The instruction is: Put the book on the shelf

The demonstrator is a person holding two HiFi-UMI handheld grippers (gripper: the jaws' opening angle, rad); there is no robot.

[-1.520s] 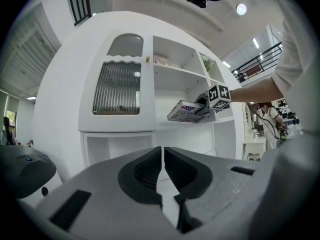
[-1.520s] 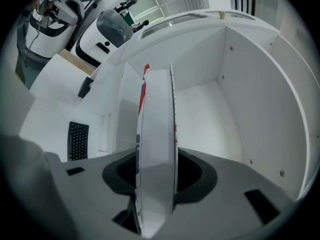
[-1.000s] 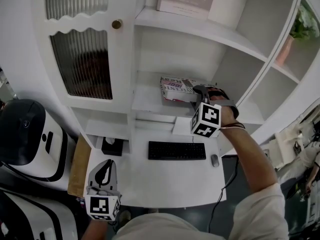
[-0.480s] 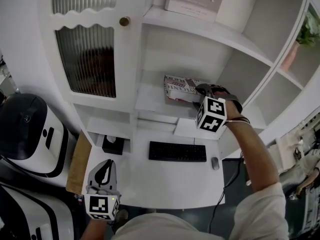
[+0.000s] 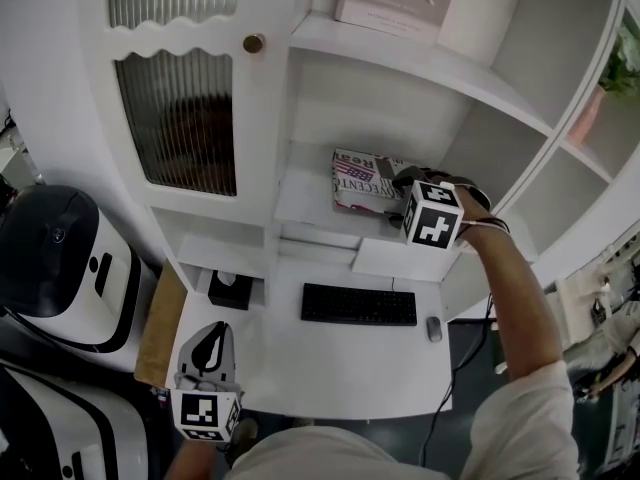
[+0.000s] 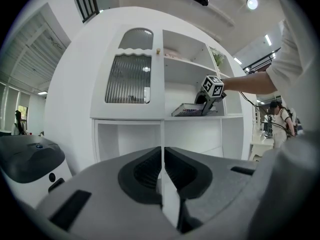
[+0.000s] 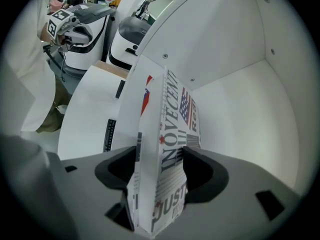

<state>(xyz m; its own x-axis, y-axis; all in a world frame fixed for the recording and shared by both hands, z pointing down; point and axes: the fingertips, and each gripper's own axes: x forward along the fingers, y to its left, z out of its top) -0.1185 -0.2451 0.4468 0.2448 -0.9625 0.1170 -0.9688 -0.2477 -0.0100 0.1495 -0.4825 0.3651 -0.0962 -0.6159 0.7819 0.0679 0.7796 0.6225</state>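
at the far left of the head view stand two rounded white machines with black tops [image 5: 55, 258]. next to them, beside the front left corner of the white desk [image 5: 330, 368], the left gripper [image 5: 207, 333] is held low; in the left gripper view its jaws are closed together with nothing between them, and it points at the white cabinet. above it is a cabinet door with ribbed glass [image 5: 180, 118] and a small brass knob [image 5: 254, 43]. a small black box [image 5: 231, 290] sits at the desk's back left corner. a black keyboard [image 5: 359, 305] lies along the back edge of the desk, and a grey mouse [image 5: 434, 329] lies just beside its right end.

above the desk, the white paperback book with red and black lettering and a stars-and-stripes print [image 5: 360, 178] lies flat on the middle white shelf [image 5: 300, 193], in the shelf's right half, close to its front edge. the right gripper [image 5: 397, 190] reaches in from the right on an outstretched bare arm [image 5: 510, 298]. its jaws have just been opening and now stand wide apart, with the near end of the book [image 7: 170, 109] between them.

a green plant [image 5: 628, 63] shows at the top right.
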